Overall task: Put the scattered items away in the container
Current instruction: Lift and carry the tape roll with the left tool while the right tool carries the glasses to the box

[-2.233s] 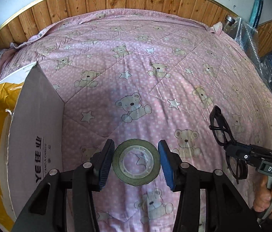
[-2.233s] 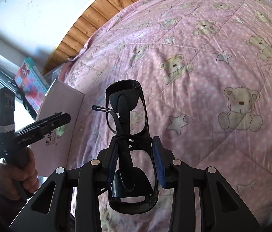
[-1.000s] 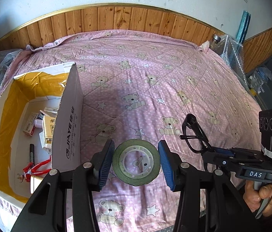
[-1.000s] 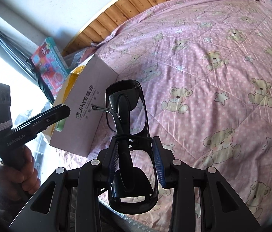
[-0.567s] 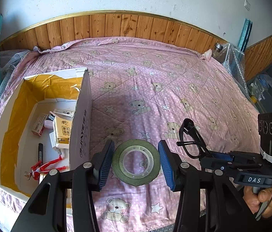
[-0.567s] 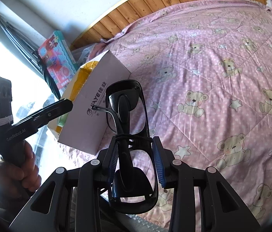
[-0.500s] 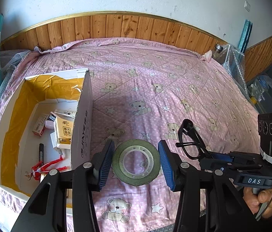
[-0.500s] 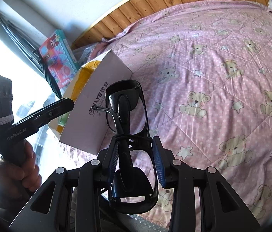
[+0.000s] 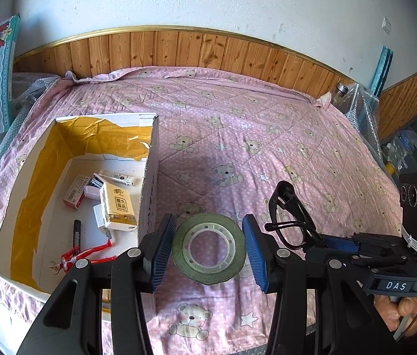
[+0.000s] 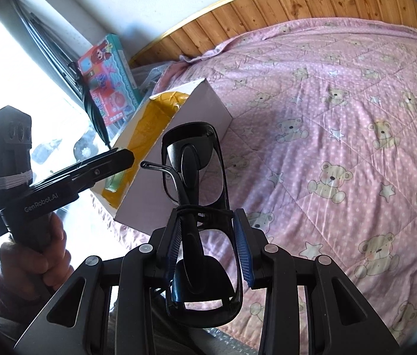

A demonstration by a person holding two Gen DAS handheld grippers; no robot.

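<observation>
Left wrist view, box holding tissue pack, marker, left tool gripping tape, right tool gripping glasses.

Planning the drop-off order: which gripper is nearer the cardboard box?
Left. The left gripper hangs beside the cardboard box; the right gripper is farther out over the quilt.

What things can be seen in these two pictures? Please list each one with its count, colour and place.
tape roll: 1, green, between the left gripper's pads
glasses: 1, black, in the right gripper
box: 1, white with yellow lining, on the quilt's left side
tissue pack: 1, yellow and white, inside the box
marker: 1, black, inside the box
toy figure: 1, red, inside the box
quilt: 1, pink with bears, over the bed
left gripper: 1, black with blue pads
right gripper: 1, black with blue pads
</observation>
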